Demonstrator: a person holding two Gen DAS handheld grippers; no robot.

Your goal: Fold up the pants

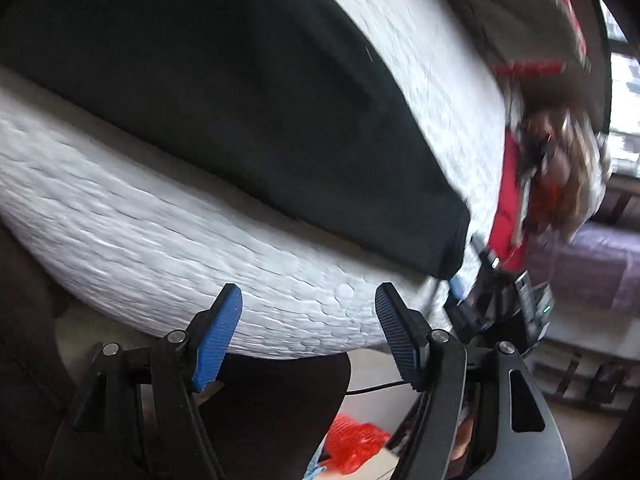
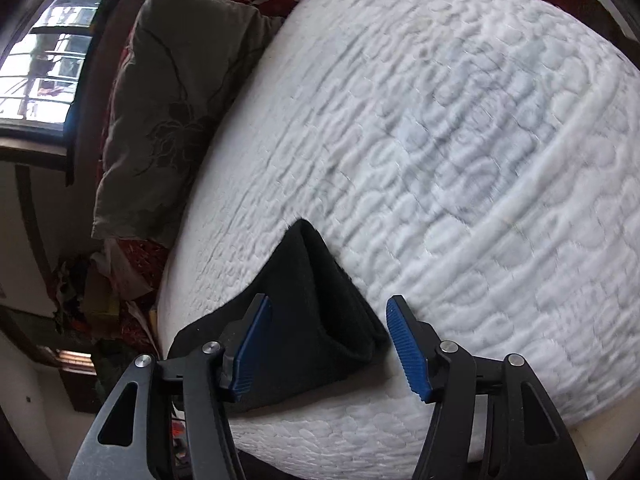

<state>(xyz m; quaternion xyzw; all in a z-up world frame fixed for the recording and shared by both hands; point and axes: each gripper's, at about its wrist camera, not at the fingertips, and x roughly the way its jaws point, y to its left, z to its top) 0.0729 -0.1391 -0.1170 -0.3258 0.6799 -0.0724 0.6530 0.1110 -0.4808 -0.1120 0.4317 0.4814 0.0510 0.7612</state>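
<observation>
Black pants [image 1: 224, 104] lie flat across a white quilted mattress [image 1: 168, 264]; their end [image 1: 448, 236] reaches the mattress's right edge. My left gripper [image 1: 308, 320] is open and empty, hovering over the mattress's near edge, apart from the pants. In the right wrist view the pants' end [image 2: 308, 312] lies in stacked layers near the mattress [image 2: 460, 140] corner. My right gripper [image 2: 328, 340] is open just above that end, its jaws either side of the cloth, not closed on it.
A grey-brown pillow [image 2: 172, 112] lies at the mattress's left side, with red bedding and clutter [image 2: 120, 280] below it. A window [image 2: 48, 60] is far left. In the left wrist view, red items and clutter [image 1: 532, 184] sit beyond the mattress; a red object [image 1: 356, 440] lies on the floor.
</observation>
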